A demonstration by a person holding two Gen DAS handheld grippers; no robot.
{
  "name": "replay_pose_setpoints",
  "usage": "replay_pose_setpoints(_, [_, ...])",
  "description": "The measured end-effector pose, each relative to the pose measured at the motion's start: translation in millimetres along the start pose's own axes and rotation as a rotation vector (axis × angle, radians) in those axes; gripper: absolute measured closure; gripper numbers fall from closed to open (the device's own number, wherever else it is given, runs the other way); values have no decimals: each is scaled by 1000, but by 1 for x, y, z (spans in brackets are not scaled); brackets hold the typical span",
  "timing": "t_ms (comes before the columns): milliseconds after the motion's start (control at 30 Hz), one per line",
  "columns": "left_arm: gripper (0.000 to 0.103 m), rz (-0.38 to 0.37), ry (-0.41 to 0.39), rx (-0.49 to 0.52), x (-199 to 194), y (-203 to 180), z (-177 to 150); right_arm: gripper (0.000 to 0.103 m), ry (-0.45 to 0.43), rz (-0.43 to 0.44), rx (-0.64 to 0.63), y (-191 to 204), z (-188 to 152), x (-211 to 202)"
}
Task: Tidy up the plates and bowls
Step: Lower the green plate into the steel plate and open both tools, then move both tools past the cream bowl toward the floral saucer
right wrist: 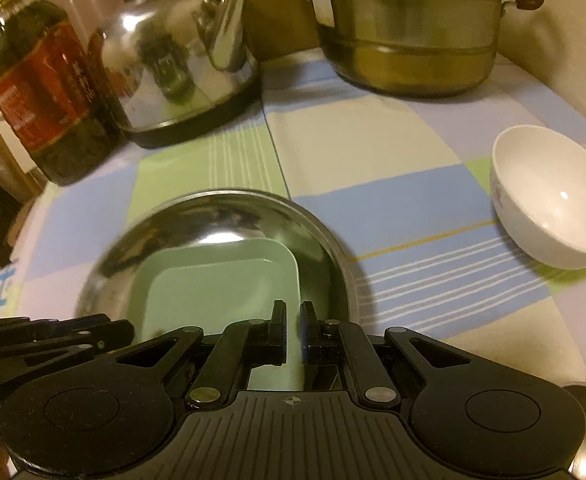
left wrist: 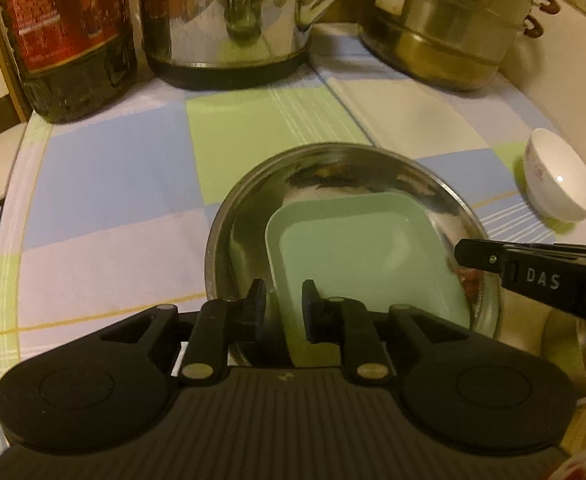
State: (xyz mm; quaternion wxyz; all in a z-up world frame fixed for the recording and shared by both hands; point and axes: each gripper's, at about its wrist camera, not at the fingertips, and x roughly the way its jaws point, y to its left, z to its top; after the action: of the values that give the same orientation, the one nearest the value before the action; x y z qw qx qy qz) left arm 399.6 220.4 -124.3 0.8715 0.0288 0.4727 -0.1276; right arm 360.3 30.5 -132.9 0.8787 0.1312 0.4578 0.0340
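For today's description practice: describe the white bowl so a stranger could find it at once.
Start at the big steel steamer pot at the back of the checked tablecloth. Nearer, by the cloth's right edge, stands the white bowl. It alone is white china, standing by itself.

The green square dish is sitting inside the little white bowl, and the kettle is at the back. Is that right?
Not quite. The green square dish sits inside the big steel bowl, not the little white bowl, which stands empty off to the side on the checked cloth. The right wrist view shows this. The kettle is indeed at the back.
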Motion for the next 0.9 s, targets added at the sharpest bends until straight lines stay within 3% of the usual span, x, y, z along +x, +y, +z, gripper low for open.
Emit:
replay_pose_setpoints(167, [81,-11,-27,9,-26,-3,-4,97,-6,78,53,-5,-2,-25])
replay_pose_setpoints(333, [69,1,-41,19,-56,-6,-16,95,-16,122,76,-9,-11,-54])
replay_pose_setpoints(400, [69,-5,-42,20,-68,-7,-23,88,-17,129,77,-10,-17,-67])
replay_pose_setpoints(467, [67,-12,-42,22,-78,-9,-29,65,-16,137,80,-10,-22,-78])
replay_pose_setpoints(533, [64,-17,-42,24,-89,-12,-36,59,-26,151,90,-11,-28,-87])
replay_pose_setpoints(900, [60,-14,-52,77,-136,-31,-74,58,7,125,140,-10,-60,-132])
